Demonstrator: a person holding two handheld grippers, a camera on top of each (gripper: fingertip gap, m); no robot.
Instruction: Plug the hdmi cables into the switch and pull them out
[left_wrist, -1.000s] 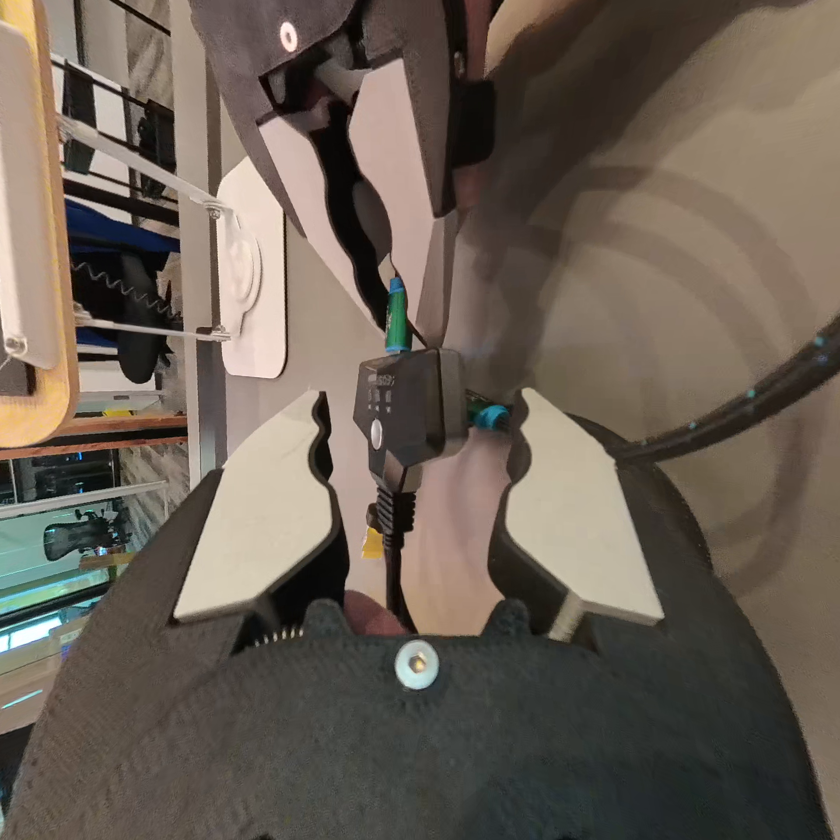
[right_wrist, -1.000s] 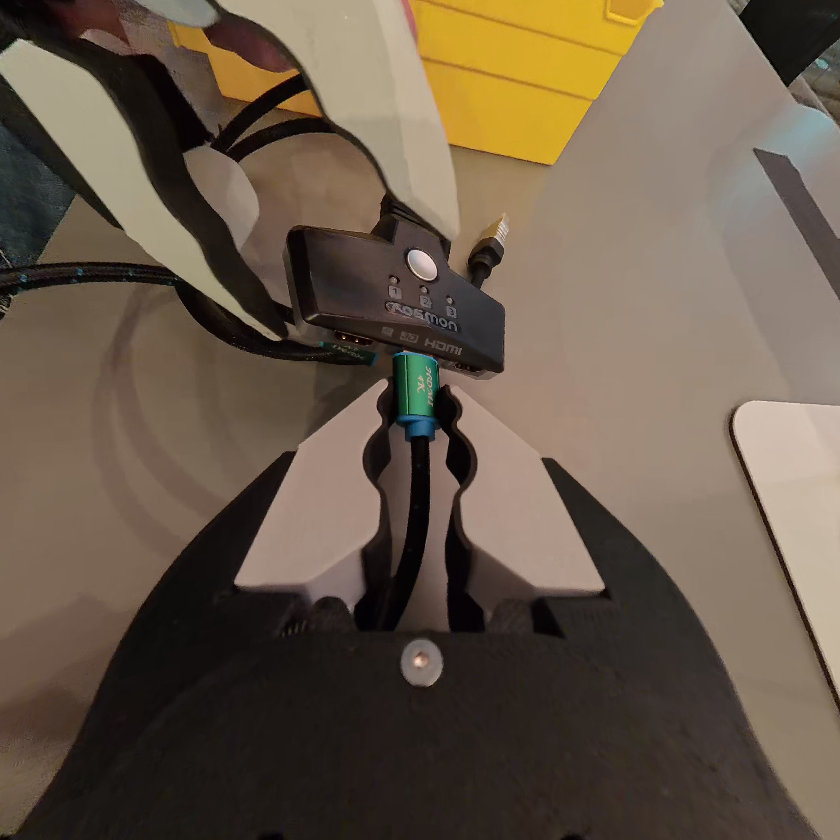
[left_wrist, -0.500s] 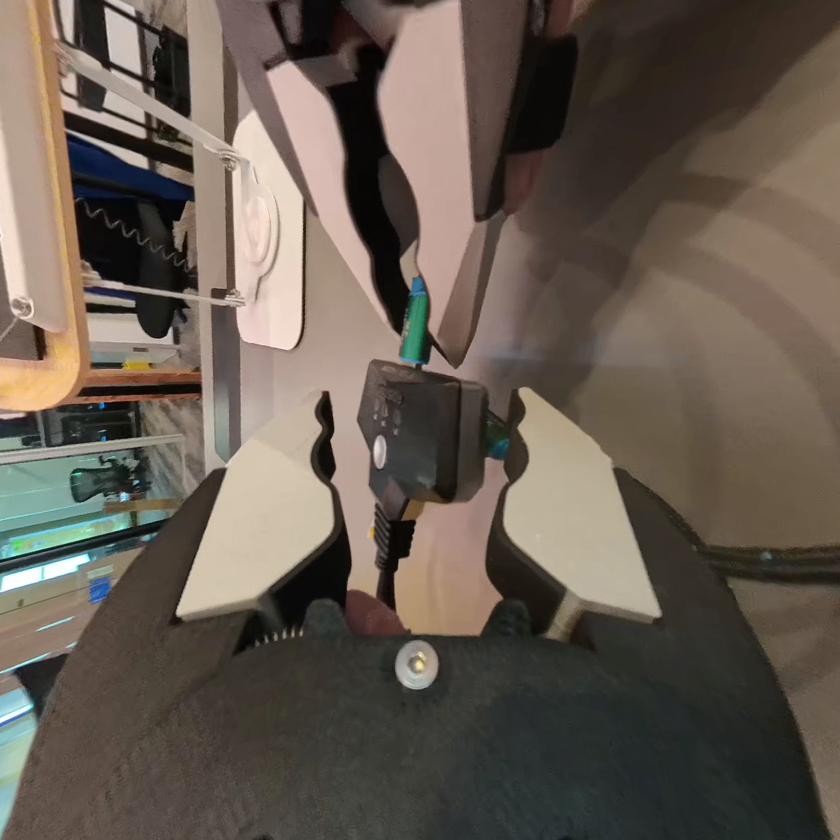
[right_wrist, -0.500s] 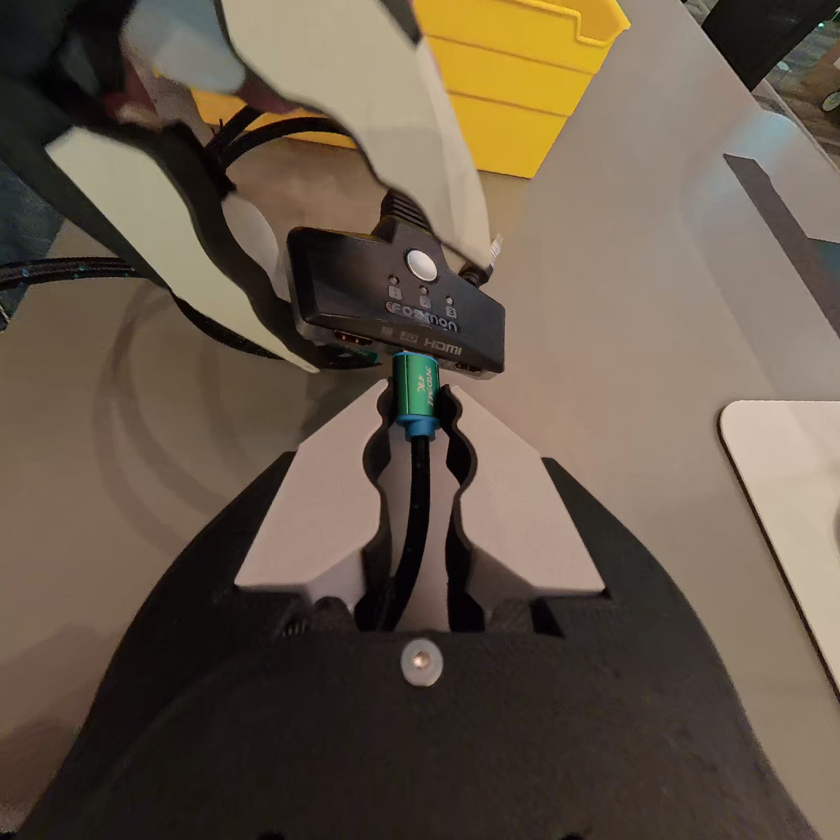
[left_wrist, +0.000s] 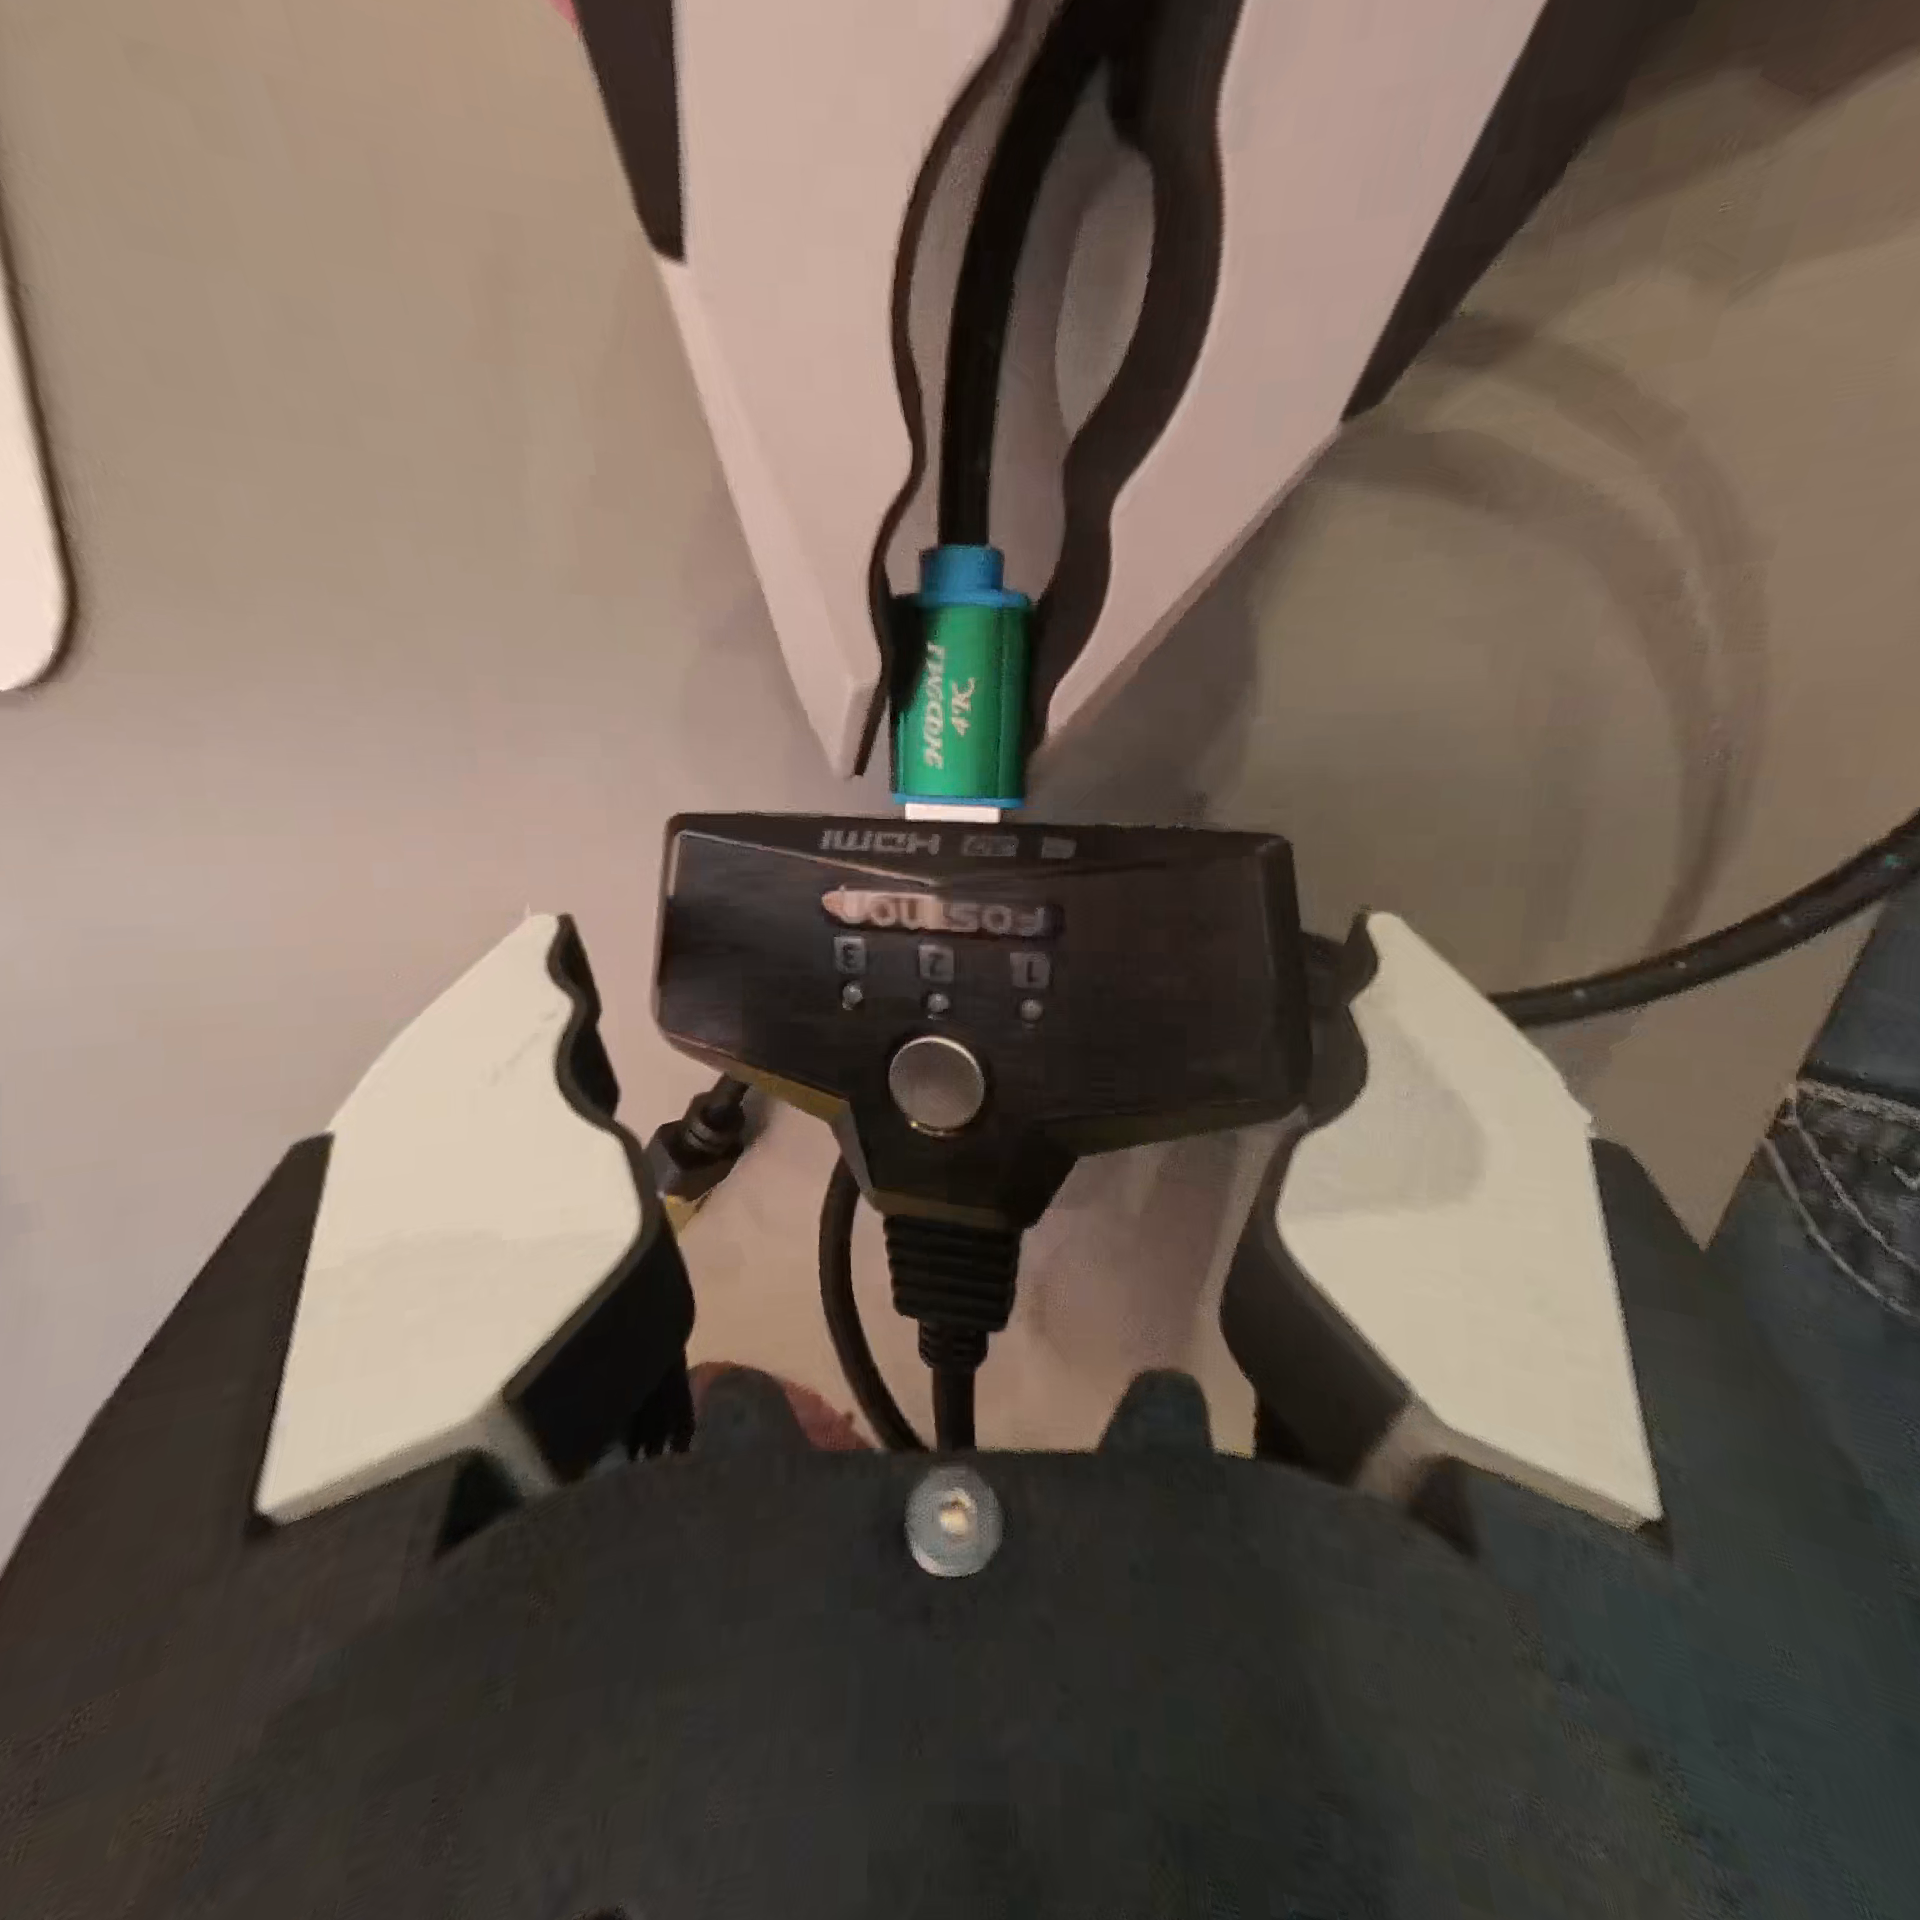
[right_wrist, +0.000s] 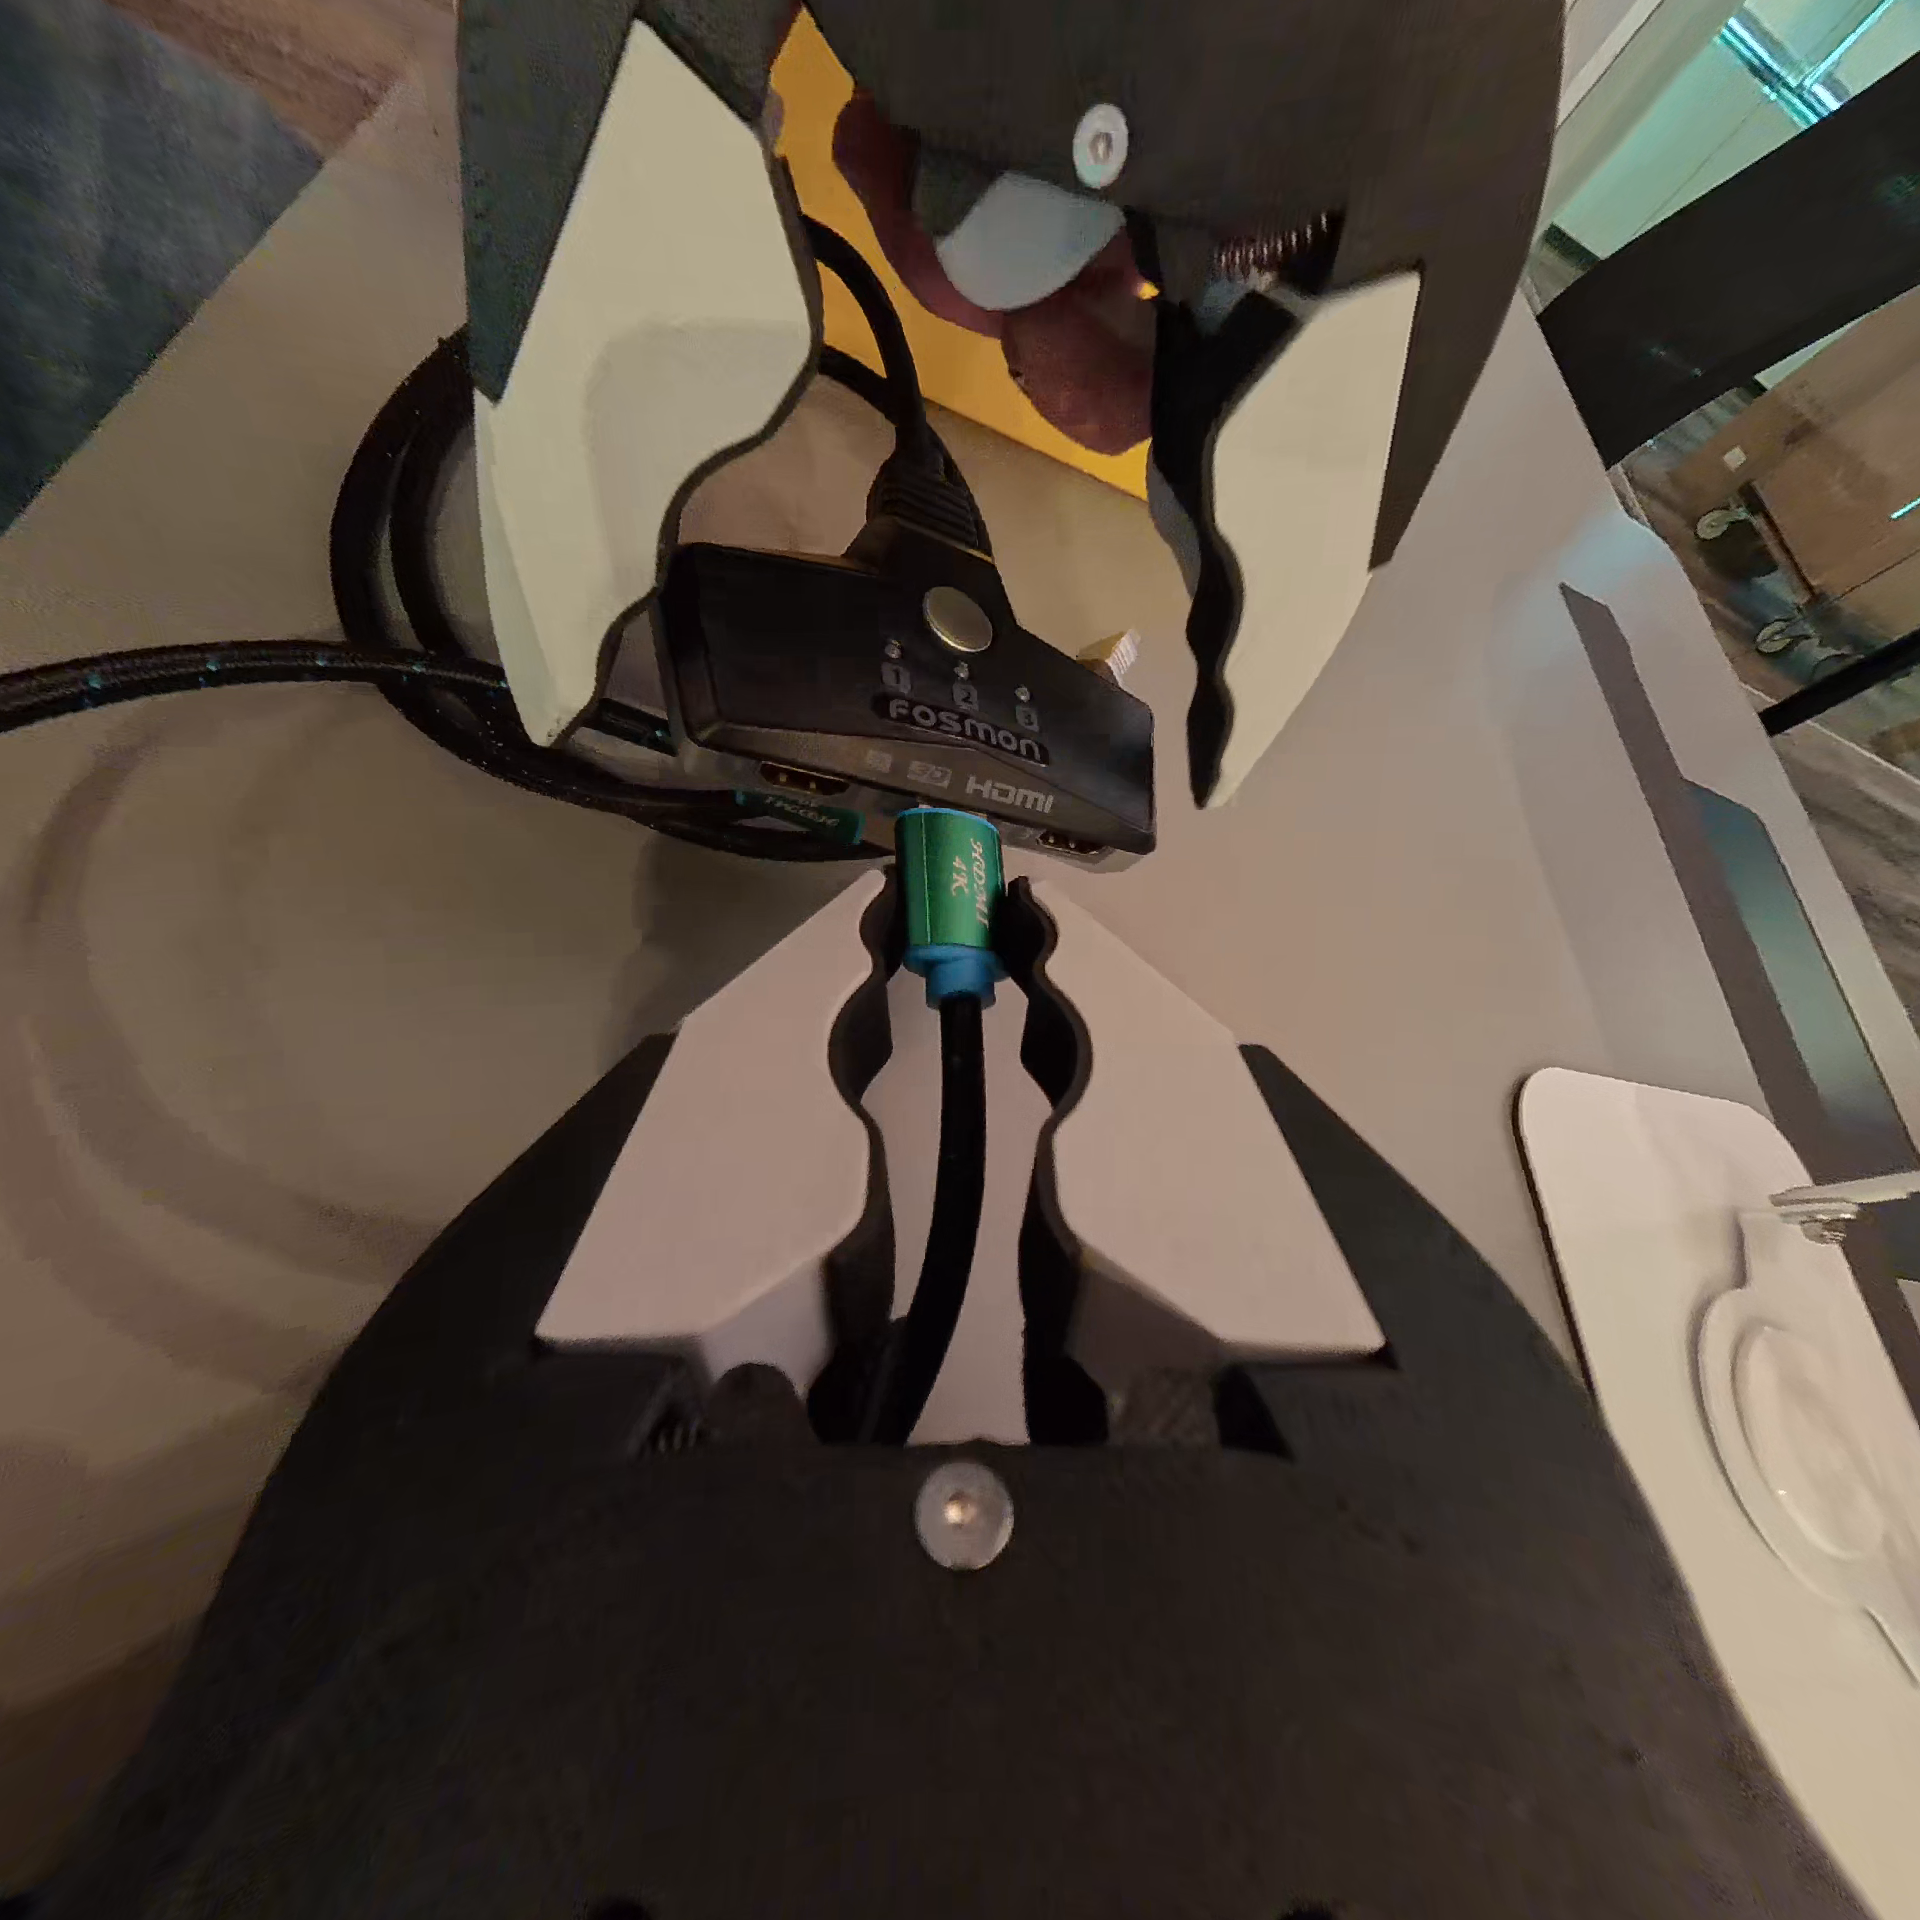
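Left gripper (left_wrist: 956, 940): jaws apart, now squarely flanking HDMI switch (left_wrist: 971, 997). Right gripper (right_wrist: 951, 894): jaws clamped on green HDMI plug (right_wrist: 948, 883), as before.

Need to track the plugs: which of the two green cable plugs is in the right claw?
The upright green plug at the switch's middle port, pinched in the right claw. The other green plug lies loose on the table.
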